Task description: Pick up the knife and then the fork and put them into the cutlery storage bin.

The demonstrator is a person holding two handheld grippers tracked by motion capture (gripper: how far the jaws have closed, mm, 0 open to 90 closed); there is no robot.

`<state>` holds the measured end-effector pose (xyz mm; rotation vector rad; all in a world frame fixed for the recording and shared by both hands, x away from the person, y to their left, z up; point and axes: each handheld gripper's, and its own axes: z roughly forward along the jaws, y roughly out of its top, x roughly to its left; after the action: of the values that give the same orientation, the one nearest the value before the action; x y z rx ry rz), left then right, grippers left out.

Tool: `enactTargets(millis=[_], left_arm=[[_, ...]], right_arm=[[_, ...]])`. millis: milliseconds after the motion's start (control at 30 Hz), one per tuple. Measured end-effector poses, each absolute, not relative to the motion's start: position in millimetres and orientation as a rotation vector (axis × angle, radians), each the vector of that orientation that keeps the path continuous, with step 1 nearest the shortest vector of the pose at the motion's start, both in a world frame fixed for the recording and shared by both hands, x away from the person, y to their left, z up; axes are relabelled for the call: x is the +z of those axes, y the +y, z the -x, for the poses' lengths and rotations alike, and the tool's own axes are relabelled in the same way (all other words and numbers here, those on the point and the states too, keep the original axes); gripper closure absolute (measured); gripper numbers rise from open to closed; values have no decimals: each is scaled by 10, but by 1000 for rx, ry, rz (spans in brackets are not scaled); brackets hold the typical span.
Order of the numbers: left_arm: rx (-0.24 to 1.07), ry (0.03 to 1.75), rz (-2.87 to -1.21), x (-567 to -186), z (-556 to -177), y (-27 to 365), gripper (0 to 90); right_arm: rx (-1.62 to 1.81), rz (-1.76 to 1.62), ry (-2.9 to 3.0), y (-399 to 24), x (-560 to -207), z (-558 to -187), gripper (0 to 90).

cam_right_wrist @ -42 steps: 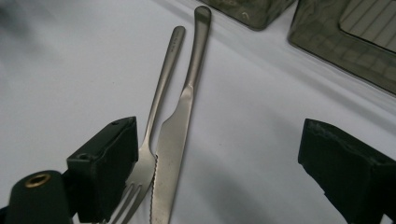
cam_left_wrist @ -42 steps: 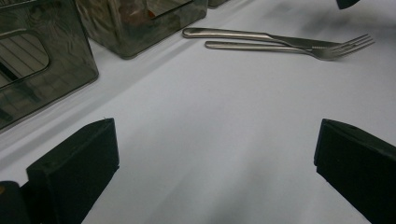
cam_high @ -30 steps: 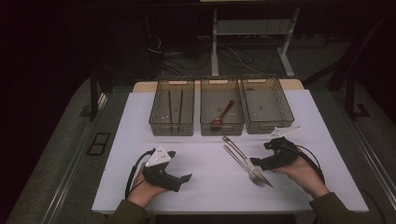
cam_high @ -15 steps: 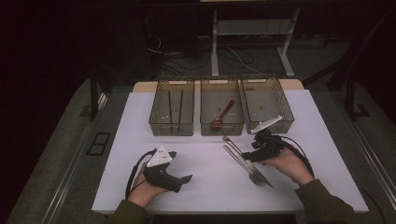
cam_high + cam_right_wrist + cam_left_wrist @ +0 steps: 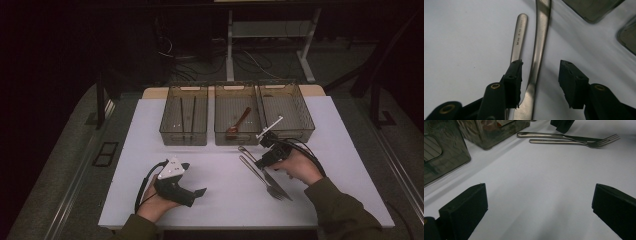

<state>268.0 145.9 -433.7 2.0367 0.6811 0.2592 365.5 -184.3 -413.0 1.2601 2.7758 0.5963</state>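
Observation:
A steel knife (image 5: 265,175) and fork (image 5: 256,172) lie side by side on the white table (image 5: 220,165), right of centre. My right gripper (image 5: 258,161) is down over their handles. In the right gripper view it (image 5: 540,82) is open, with the knife handle (image 5: 539,47) between its jaws and the fork handle (image 5: 519,35) just outside the left jaw. My left gripper (image 5: 199,192) rests at the front left, open and holding nothing. In the left gripper view its jaws (image 5: 540,197) stand wide apart over bare table, with the fork (image 5: 574,142) and knife (image 5: 554,135) farther off.
Three clear bins stand in a row at the back: the left bin (image 5: 172,135) holds dark chopsticks (image 5: 182,117), the middle bin (image 5: 220,137) a reddish spoon (image 5: 239,122), and the right bin (image 5: 305,127) looks bare. Table edges drop to dark floor.
My right gripper has moved left and slightly toward the bins, from beside the cutlery to over the handles. The left gripper has stayed put.

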Motion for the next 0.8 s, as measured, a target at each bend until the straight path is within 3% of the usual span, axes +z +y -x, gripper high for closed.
enactTargets(millis=[500,800], left_arm=[[245,673,-2049,-4342,-2678,1446,0],[243,669,-2055,-4344,-2675,1442,0]], right_arm=[[372,-1241,2849,-1631,-4200,-3728,684],[266,-1209,2831,-1528,-4197,-3723,713]])
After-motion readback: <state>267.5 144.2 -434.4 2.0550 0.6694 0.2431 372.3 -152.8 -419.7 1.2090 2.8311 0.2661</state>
